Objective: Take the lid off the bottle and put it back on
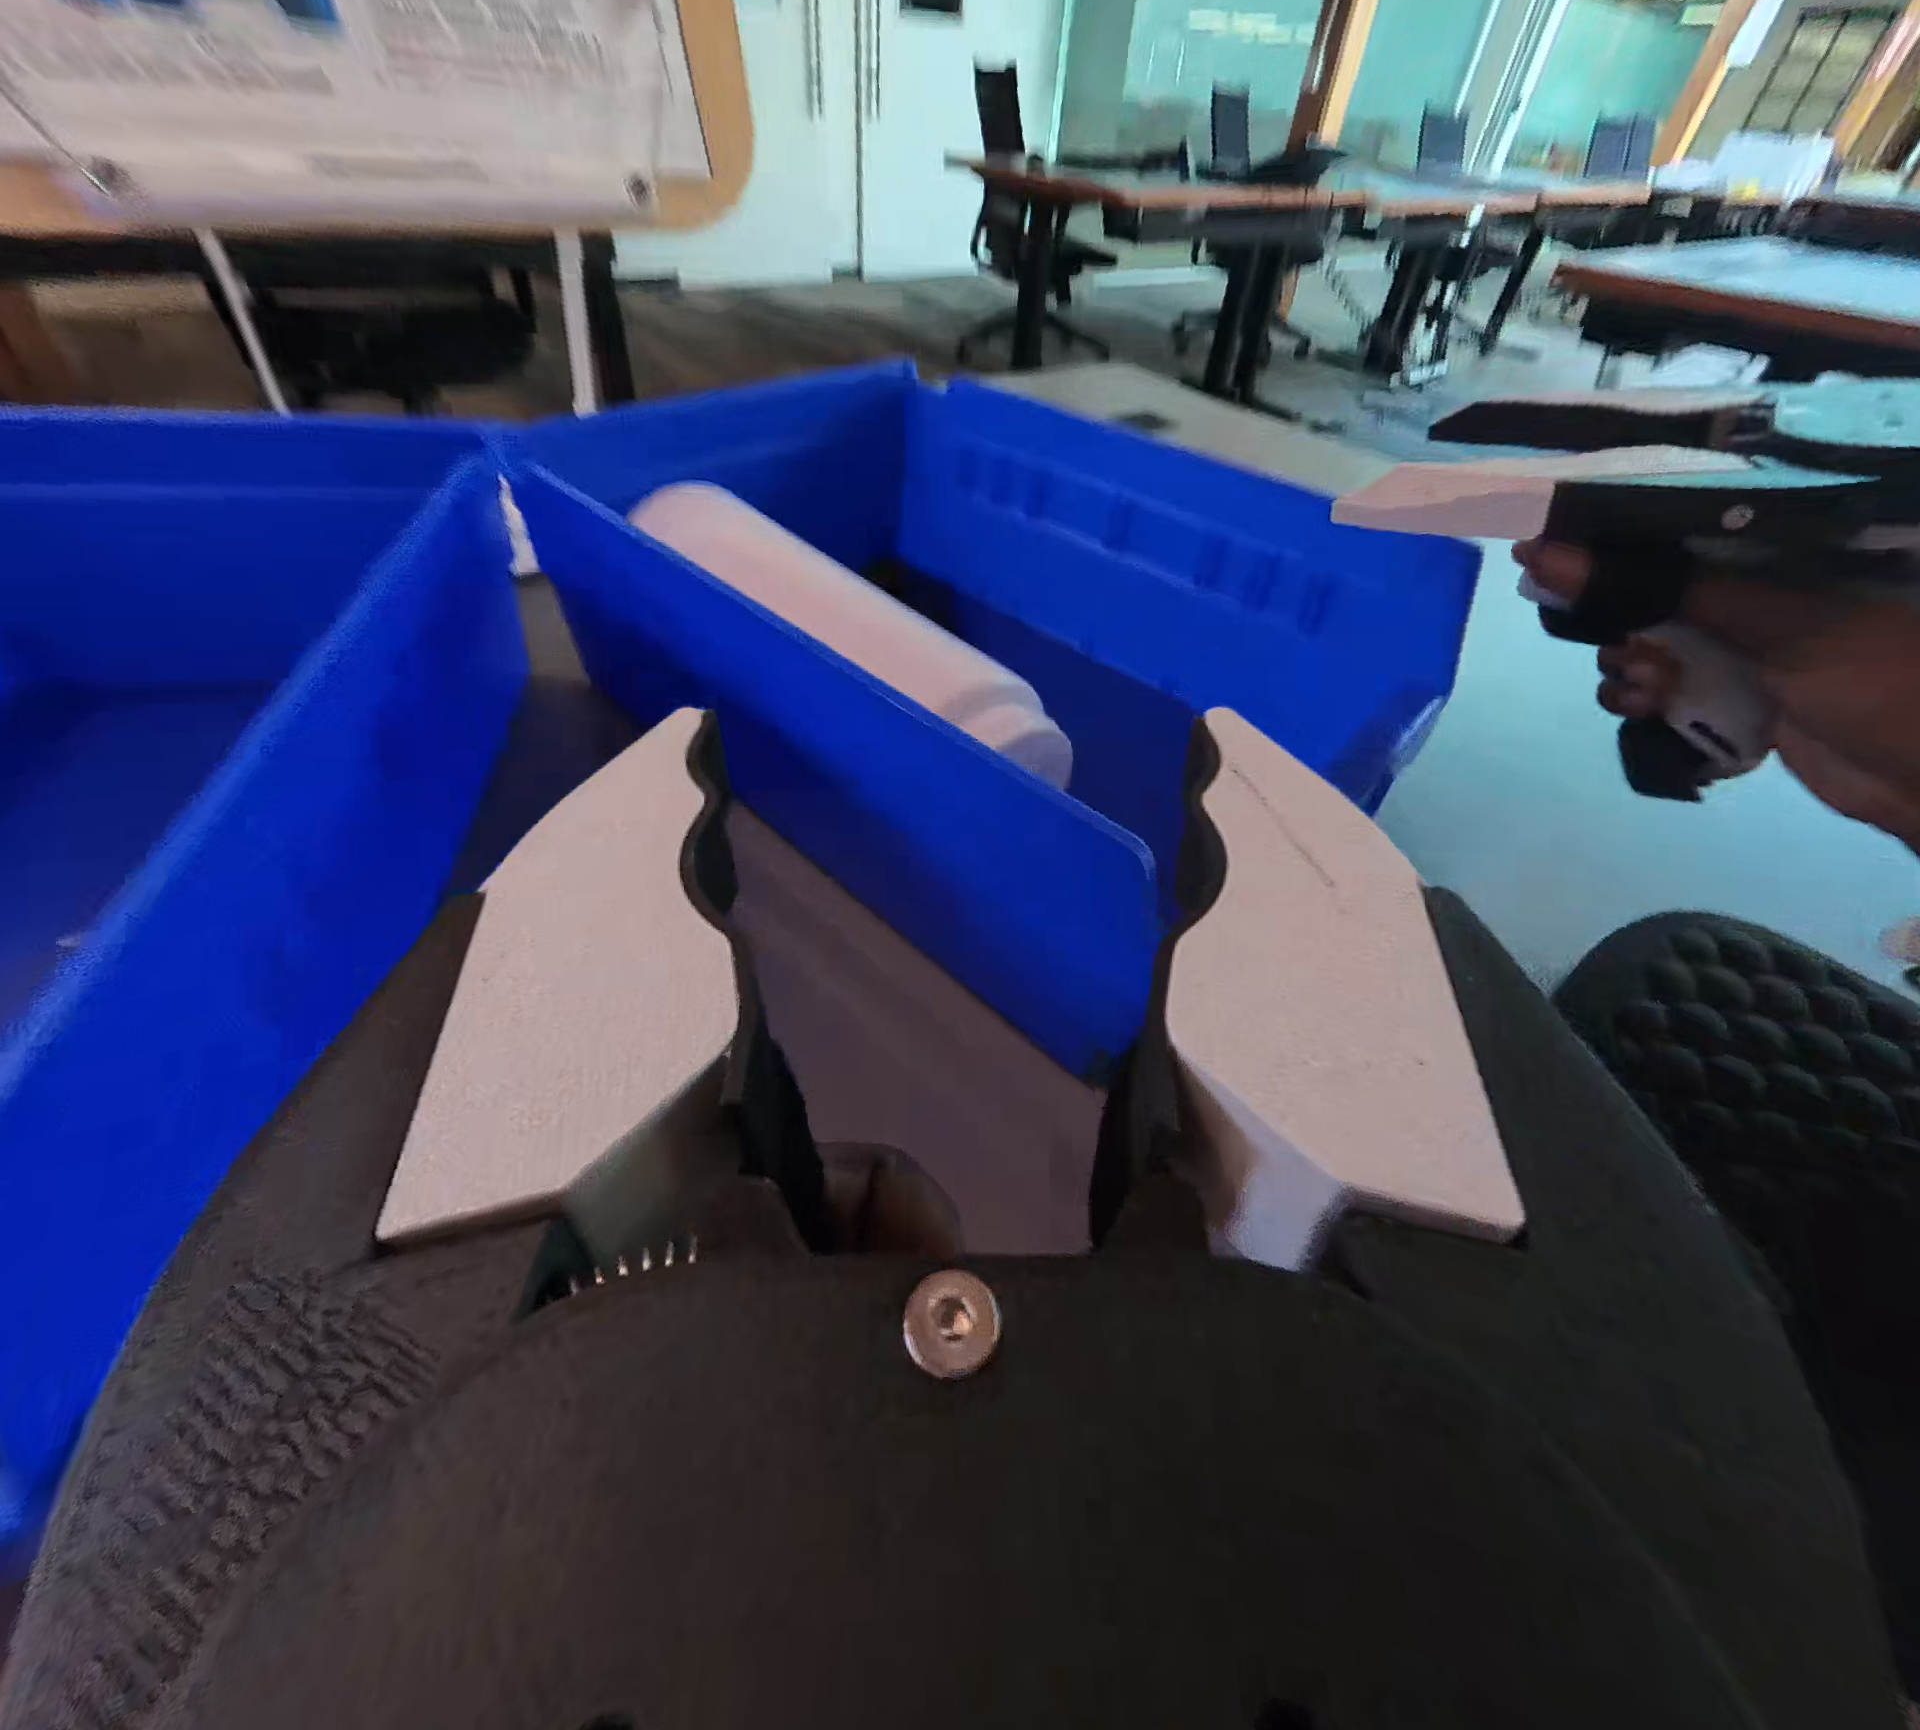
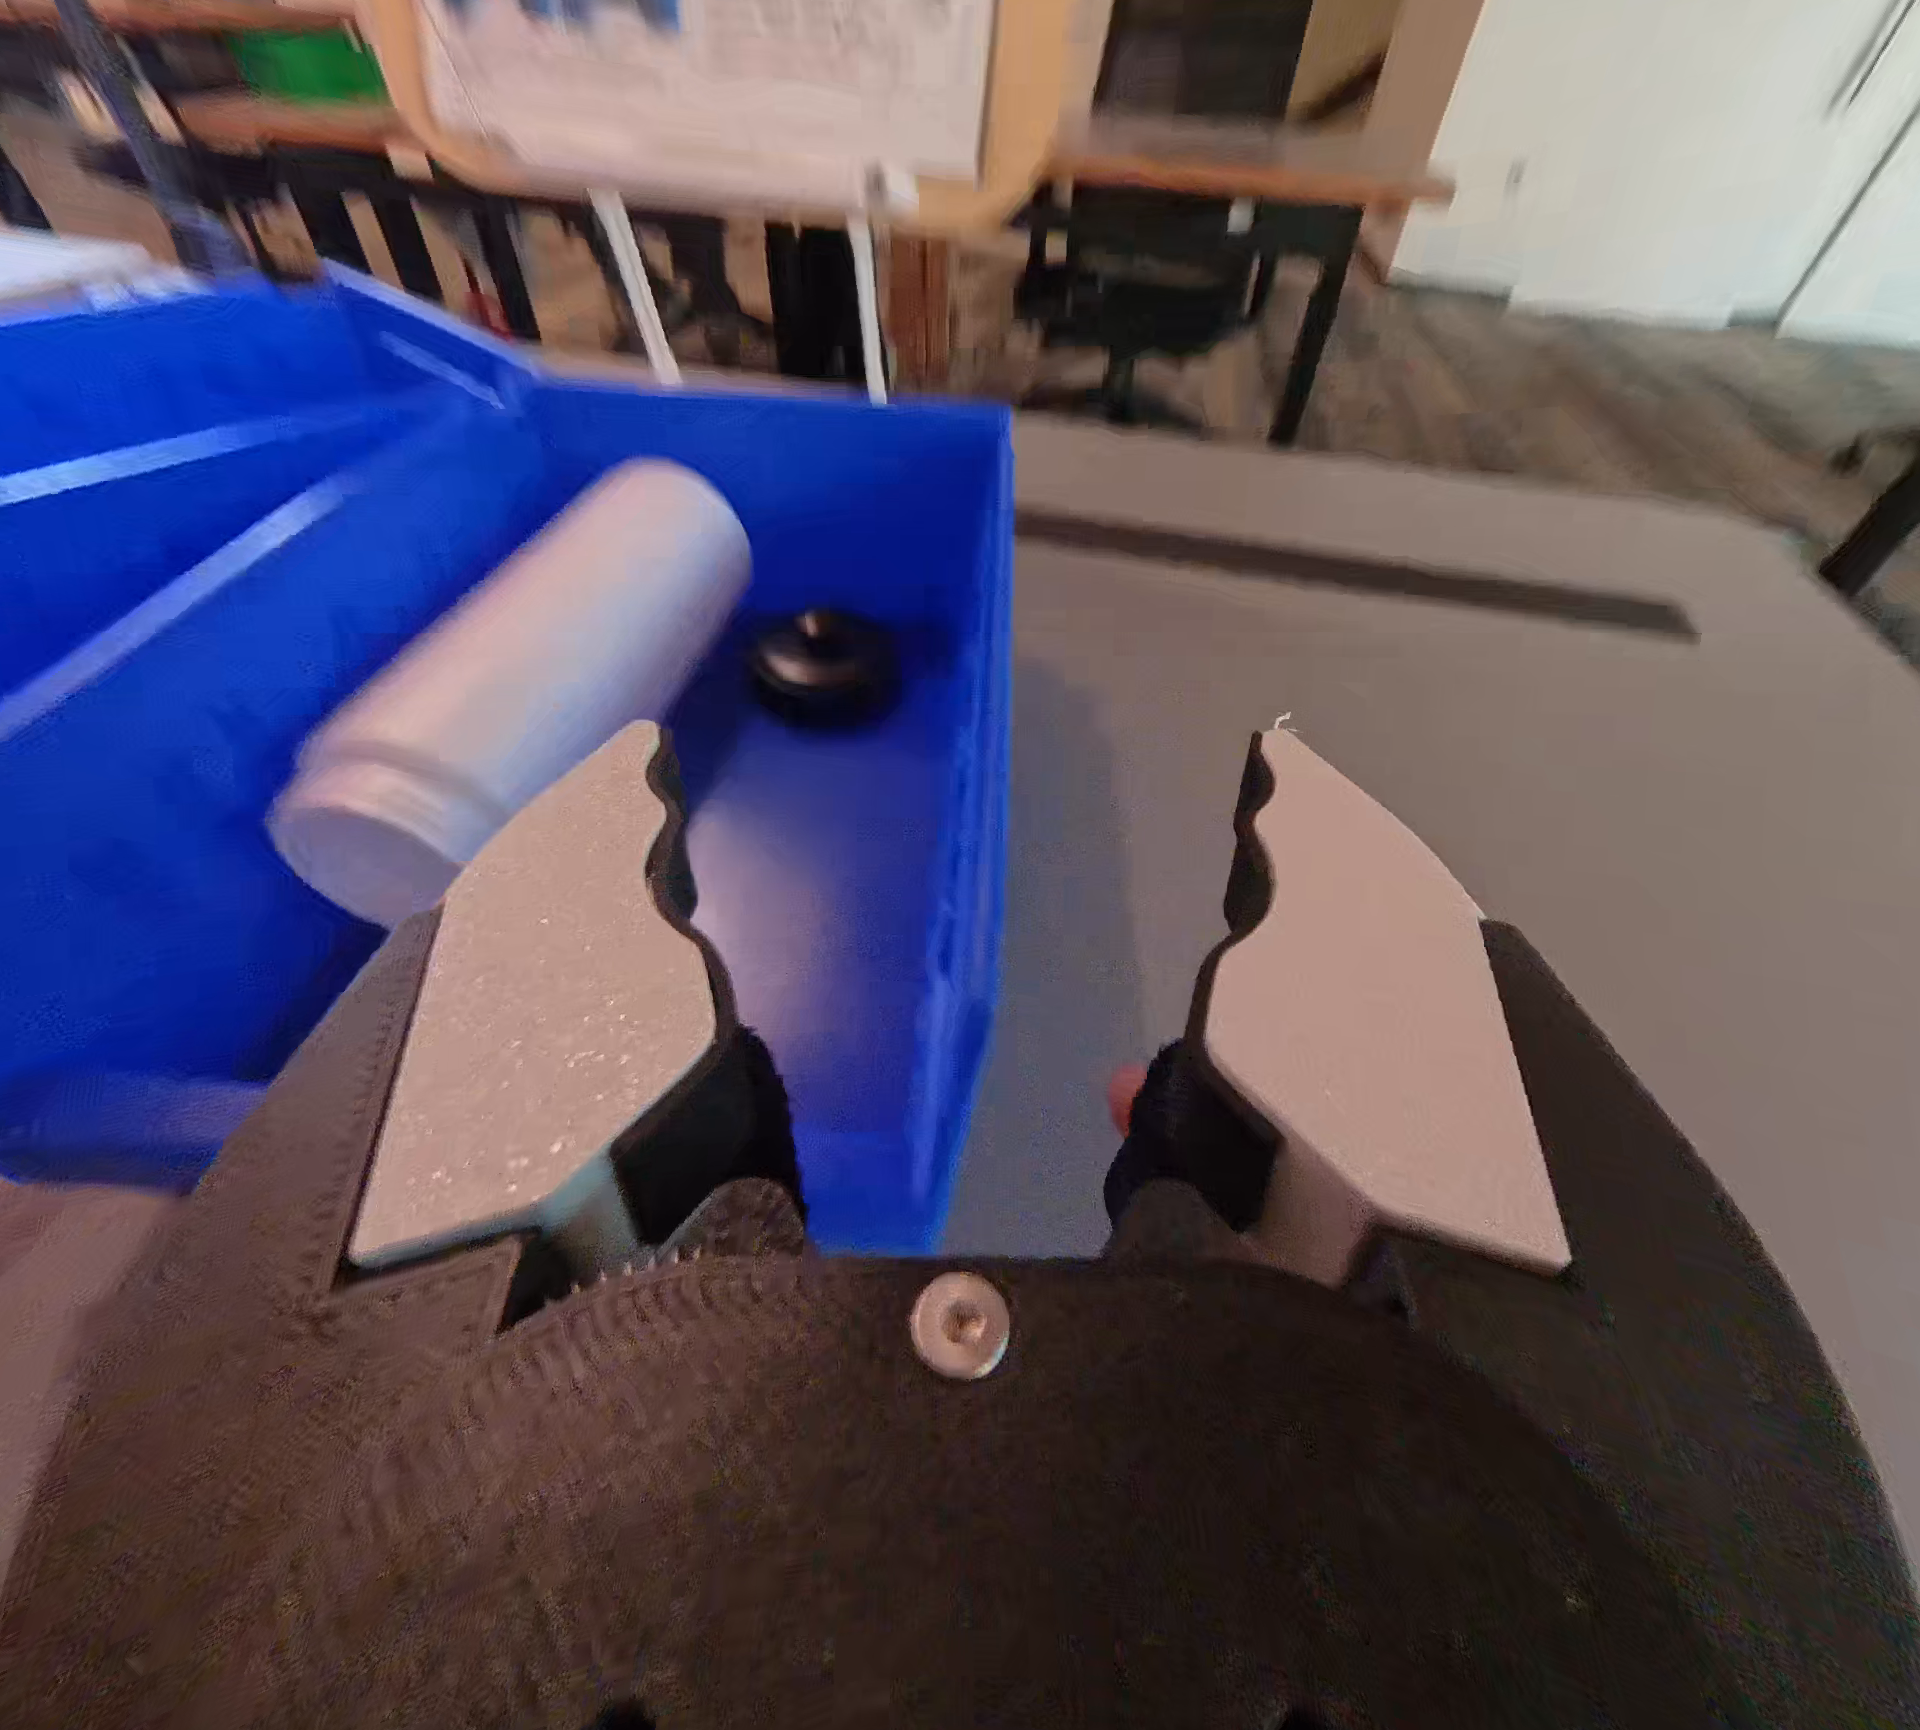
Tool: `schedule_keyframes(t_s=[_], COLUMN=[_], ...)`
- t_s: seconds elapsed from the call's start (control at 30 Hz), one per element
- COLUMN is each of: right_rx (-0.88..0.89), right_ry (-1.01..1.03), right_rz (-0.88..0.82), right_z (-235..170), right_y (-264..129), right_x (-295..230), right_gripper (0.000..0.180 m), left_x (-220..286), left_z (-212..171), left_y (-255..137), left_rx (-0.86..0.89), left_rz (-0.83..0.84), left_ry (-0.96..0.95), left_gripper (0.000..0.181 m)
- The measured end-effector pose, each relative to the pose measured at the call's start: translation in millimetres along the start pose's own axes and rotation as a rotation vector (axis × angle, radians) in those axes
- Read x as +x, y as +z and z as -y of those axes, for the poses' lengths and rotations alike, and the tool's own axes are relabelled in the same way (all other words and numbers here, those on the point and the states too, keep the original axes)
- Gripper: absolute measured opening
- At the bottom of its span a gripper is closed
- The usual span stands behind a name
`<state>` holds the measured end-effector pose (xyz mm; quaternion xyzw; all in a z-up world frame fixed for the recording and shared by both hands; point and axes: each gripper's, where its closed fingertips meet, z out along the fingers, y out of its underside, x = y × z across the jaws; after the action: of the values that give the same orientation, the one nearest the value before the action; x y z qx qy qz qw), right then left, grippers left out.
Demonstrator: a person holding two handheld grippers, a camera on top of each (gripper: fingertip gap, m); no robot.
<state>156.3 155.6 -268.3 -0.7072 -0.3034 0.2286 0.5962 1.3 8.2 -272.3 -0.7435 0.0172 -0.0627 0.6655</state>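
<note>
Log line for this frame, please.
bottle: lying in blue bin, uncapped | lid: bin floor beside it | left gripper: open | right gripper: open

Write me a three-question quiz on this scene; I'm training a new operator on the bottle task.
1. True or false: the bottle stands upright in the blue bin.
2. Where is the black lid? A) on the bottle B) loose in the bin beside the bottle C) on the table
3. Fill in: both the left claw and the right claw are ____.

Key: 1 false, it lies on its side; 2 B; 3 open.
</note>
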Motion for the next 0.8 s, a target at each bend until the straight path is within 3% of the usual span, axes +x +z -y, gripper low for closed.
schedule_keyframes(t_s=[0.1,0.17,0.2,0.23,0.3,0.5,0.8], right_rx=[-0.221,-0.295,-0.329,-0.368,-0.402,-0.364,-0.198], right_ry=[-0.009,-0.001,0.006,-0.003,-0.112,-0.239,-0.319], right_rz=[0.038,0.082,0.127,0.183,0.097,-0.056,-0.120], right_z=[-47,-66,-73,-79,-82,-55,59], right_y=[11,17,18,17,14,-10,-31], right_x=[6,0,-7,-17,-8,-9,-55], right_gripper=[0.110,0.098,0.077,0.038,0.008,0.008,0.009], left_x=[9,8,10,13,6,0,-31], left_z=[-25,-42,-50,-56,-54,-32,74], left_y=[24,36,41,43,43,38,-12], left_rx=[-0.124,-0.202,-0.240,-0.267,-0.268,-0.217,-0.070], left_rz=[0.007,0.037,0.033,0.027,0.103,0.150,0.209], left_ry=[-0.002,0.029,0.045,0.049,0.116,0.185,0.271], left_gripper=[0.083,0.080,0.073,0.059,0.039,0.023,0.021])
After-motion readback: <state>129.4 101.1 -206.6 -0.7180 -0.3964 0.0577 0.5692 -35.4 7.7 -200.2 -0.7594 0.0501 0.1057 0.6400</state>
